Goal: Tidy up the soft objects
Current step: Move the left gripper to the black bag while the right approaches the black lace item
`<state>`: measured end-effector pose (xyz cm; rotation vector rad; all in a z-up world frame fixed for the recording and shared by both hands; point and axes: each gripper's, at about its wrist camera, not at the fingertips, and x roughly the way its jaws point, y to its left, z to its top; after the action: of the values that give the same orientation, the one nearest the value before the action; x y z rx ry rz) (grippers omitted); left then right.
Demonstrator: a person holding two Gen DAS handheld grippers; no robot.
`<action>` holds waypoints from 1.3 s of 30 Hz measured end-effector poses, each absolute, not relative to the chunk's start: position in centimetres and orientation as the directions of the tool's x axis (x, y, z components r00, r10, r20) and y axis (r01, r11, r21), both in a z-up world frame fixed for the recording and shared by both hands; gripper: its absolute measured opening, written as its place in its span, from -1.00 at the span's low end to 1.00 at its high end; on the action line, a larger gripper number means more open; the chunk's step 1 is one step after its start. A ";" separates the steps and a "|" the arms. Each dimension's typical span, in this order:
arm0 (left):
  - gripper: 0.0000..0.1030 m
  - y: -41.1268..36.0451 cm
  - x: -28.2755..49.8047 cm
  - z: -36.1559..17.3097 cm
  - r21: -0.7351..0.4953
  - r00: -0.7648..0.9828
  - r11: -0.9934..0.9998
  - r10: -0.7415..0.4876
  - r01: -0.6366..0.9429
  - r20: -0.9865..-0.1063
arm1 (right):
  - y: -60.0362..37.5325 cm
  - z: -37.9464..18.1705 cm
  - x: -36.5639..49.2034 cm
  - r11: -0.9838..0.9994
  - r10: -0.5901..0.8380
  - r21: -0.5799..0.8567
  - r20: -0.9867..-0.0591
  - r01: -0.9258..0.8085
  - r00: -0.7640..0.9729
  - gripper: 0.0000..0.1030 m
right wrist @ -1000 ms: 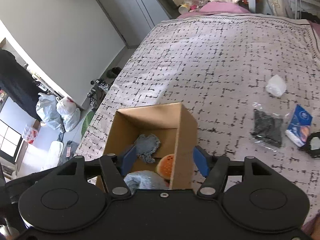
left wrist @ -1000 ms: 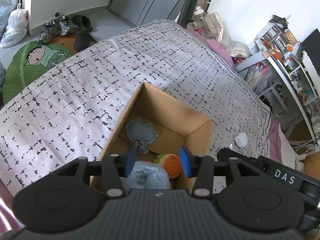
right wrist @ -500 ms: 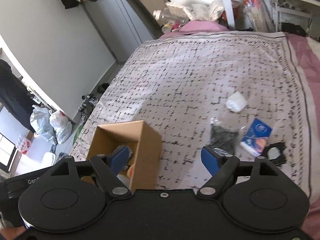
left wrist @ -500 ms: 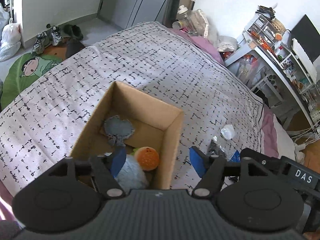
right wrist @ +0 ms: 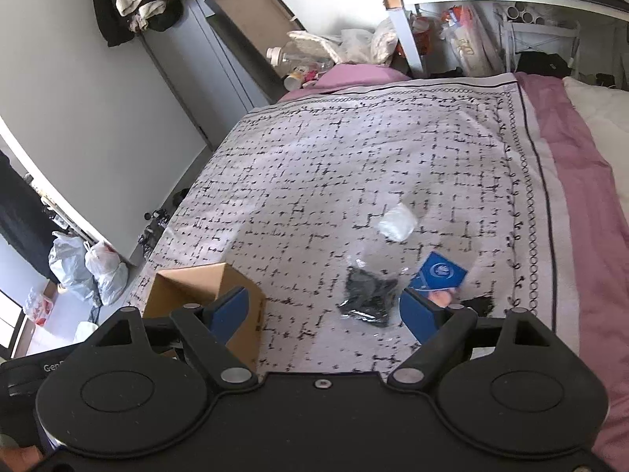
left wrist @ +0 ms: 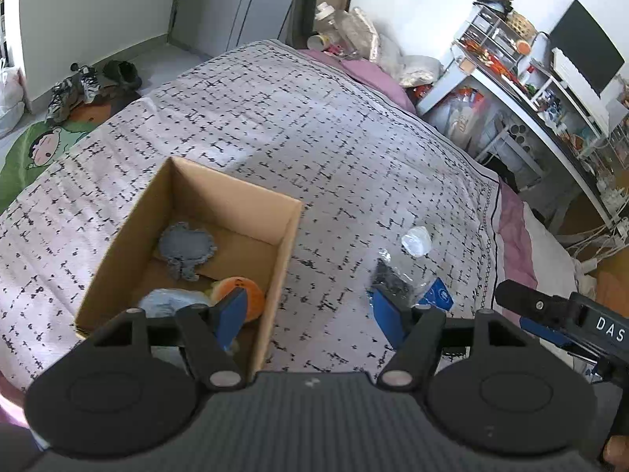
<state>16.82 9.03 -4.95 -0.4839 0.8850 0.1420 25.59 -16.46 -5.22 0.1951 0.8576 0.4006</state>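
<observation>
A cardboard box [left wrist: 283, 244] stands on the patterned bedspread and holds a grey knitted piece [left wrist: 186, 246], an orange plush [left wrist: 241, 295] and a pale blue soft item [left wrist: 169, 303]. It also shows in the right wrist view [right wrist: 240, 306]. On the bed to its right lie a black item in a clear bag [right wrist: 367, 301], a blue packet [right wrist: 440, 273] and a white soft wad [right wrist: 397, 224]. My left gripper [left wrist: 308, 312] is open and empty over the box's right wall. My right gripper [right wrist: 326, 314] is open and empty above the black bag.
The bedspread [right wrist: 314, 165] spreads far ahead. A pink sheet [right wrist: 570, 181] borders it on the right. A cluttered desk [left wrist: 542, 90] stands beyond the bed. Shoes [left wrist: 78, 86] and a green mat [left wrist: 35, 149] lie on the floor at left.
Both grippers have swung to the right, away from the box, and opened wider. The bagged black item, blue packet and white wad have come into view between them.
</observation>
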 end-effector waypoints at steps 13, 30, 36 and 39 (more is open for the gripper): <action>0.34 5.0 18.5 -5.1 -0.339 0.624 0.896 -0.094 -0.287 -0.776 | -21.0 -5.8 27.3 0.919 0.393 0.319 -0.708 -0.231 0.587 0.69; 0.34 1.8 22.1 -8.1 -0.315 0.577 0.916 -0.120 -0.250 -0.808 | -25.1 -10.9 30.7 0.913 0.379 0.395 -0.732 -0.100 0.567 0.67; 0.34 0.5 24.0 -9.9 -0.322 0.554 0.915 -0.142 -0.243 -0.820 | -26.2 -13.7 32.3 0.909 0.370 0.416 -0.769 -0.032 0.521 0.53; 0.34 0.0 24.9 -10.5 -0.317 0.546 0.920 -0.147 -0.231 -0.825 | -26.6 -14.9 33.0 0.902 0.373 0.432 -0.787 0.009 0.492 0.48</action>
<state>24.94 -0.03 -10.54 -0.4174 1.0001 0.0513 32.99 -26.61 -14.95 0.4091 1.0405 0.2282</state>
